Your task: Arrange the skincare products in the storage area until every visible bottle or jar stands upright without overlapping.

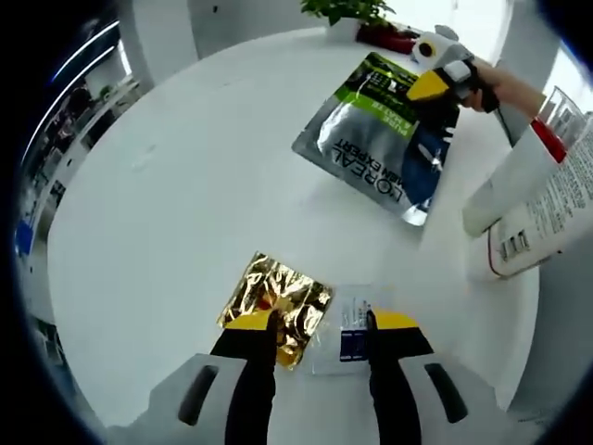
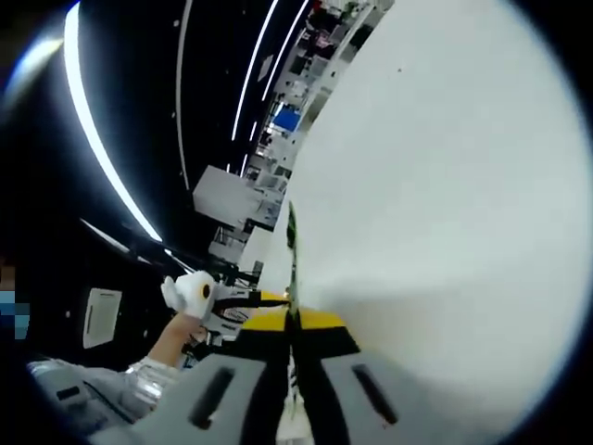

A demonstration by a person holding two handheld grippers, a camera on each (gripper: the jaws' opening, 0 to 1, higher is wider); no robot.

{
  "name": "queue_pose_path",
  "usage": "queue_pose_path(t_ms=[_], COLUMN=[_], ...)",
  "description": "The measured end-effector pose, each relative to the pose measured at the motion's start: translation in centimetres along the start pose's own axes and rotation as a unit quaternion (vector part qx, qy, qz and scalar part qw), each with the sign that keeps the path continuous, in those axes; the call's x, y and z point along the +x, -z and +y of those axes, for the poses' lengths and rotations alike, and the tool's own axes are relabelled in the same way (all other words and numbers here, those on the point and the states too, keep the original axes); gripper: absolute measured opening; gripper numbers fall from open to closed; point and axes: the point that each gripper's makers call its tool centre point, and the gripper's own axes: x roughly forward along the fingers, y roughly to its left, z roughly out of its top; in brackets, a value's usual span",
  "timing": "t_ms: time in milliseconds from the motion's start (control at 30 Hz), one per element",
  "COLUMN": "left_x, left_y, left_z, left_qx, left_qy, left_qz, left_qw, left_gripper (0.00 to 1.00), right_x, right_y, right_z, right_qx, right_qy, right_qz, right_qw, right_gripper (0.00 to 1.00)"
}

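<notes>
A silver, green and blue L'Oreal Men Expert pouch (image 1: 366, 139) hangs above the white table (image 1: 185, 185), and my right gripper (image 1: 443, 93) holds it by its top right edge. In the right gripper view the jaws are shut (image 2: 294, 320) on the pouch (image 2: 292, 236), seen edge-on as a thin dark line. My left gripper (image 1: 321, 324) is open low over the table. A gold foil sachet (image 1: 278, 298) lies by its left jaw and a clear sachet with a blue label (image 1: 347, 336) lies between the jaws. Two white tubes (image 1: 533, 190) lean in at the right.
A green plant in a red pot (image 1: 371, 23) stands at the table's far edge. In the right gripper view, a person's hand and silver sleeve (image 2: 153, 366) hold the left gripper (image 2: 208, 297) at the left. Shelves and ceiling lights lie beyond the table.
</notes>
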Motion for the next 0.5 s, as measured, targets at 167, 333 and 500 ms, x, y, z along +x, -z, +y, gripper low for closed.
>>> queue_pose_path(t_ms=[167,333,500], left_x=[-0.2,-0.4,-1.2], left_y=[0.0,-0.1,-0.3], left_z=[0.2,0.1,0.1], left_qx=[-0.014,-0.013,-0.020], left_qy=[-0.006,-0.012,-0.009], left_qz=[0.005,0.005,-0.007], left_qw=[0.9999,0.9998,0.9997], left_gripper=[0.37,0.40,0.40], right_x=[-0.1,-0.2,-0.2], right_y=[-0.2,-0.3,-0.4], right_z=[0.2,0.3,0.7], right_qx=[-0.001,-0.003,-0.009], right_qy=[-0.002,-0.003,-0.006], right_qz=[-0.004,-0.005,-0.005], right_qw=[1.0000,1.0000,0.9999], right_gripper=[0.01,0.01,0.01])
